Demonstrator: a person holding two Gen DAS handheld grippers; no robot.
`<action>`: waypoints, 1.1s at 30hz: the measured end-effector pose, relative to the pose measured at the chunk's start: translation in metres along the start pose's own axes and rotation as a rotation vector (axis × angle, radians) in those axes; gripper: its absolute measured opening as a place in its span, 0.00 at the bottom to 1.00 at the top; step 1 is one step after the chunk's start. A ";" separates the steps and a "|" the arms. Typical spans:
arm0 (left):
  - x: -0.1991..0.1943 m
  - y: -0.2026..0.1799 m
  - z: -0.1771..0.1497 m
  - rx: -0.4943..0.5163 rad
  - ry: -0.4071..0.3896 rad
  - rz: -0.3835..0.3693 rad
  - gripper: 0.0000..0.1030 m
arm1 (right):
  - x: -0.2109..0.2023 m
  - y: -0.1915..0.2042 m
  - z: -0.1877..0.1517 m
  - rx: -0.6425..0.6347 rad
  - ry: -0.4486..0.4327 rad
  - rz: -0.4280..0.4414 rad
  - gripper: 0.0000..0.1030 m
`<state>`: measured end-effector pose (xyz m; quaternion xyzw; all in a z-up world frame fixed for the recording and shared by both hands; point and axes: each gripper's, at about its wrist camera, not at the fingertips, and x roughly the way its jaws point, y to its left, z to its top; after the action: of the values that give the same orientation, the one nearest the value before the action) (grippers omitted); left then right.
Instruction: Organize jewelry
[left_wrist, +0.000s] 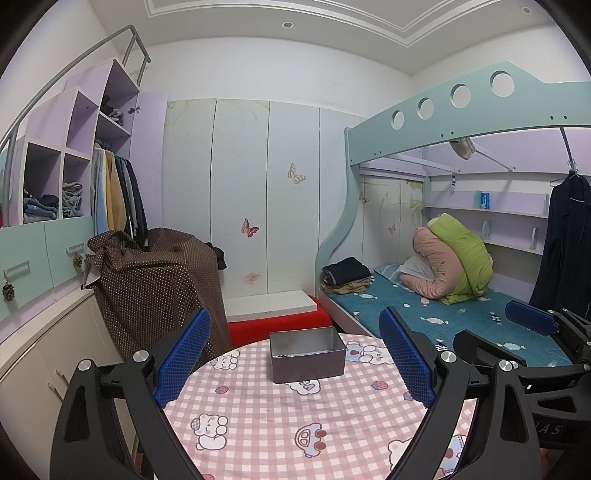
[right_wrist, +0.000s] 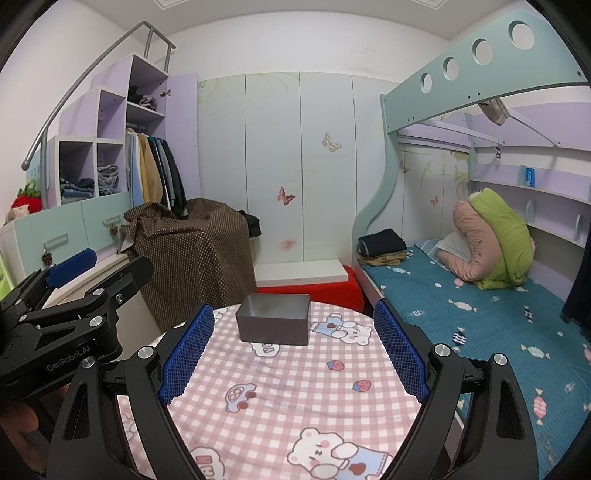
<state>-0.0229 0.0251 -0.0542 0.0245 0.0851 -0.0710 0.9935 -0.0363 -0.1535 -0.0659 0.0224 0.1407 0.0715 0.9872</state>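
Note:
An open grey metal box stands at the far edge of a round table with a pink checked cartoon cloth. A small dark thing, perhaps beads, lies at its inner left bottom. The box also shows in the right wrist view. My left gripper is open and empty, held above the table short of the box. My right gripper is open and empty, beside the left one. The right gripper shows at the right of the left wrist view, the left gripper at the left of the right wrist view.
Behind the table stand a brown dotted cloth-covered bulk, a red stool with a white board and white wardrobe doors. A bunk bed with a blue sheet lies right. Cabinets and shelves run along the left.

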 end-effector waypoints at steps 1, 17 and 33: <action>0.000 0.000 0.000 0.001 -0.001 0.000 0.87 | 0.000 0.000 0.000 0.000 0.001 0.000 0.83; -0.001 -0.001 -0.004 0.003 -0.001 0.003 0.87 | 0.001 -0.001 0.001 0.000 0.001 -0.001 0.83; -0.001 -0.001 -0.004 0.003 -0.001 0.002 0.87 | 0.001 0.000 0.000 0.002 0.000 0.000 0.83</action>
<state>-0.0250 0.0249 -0.0580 0.0258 0.0846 -0.0700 0.9936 -0.0350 -0.1534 -0.0663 0.0233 0.1408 0.0712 0.9872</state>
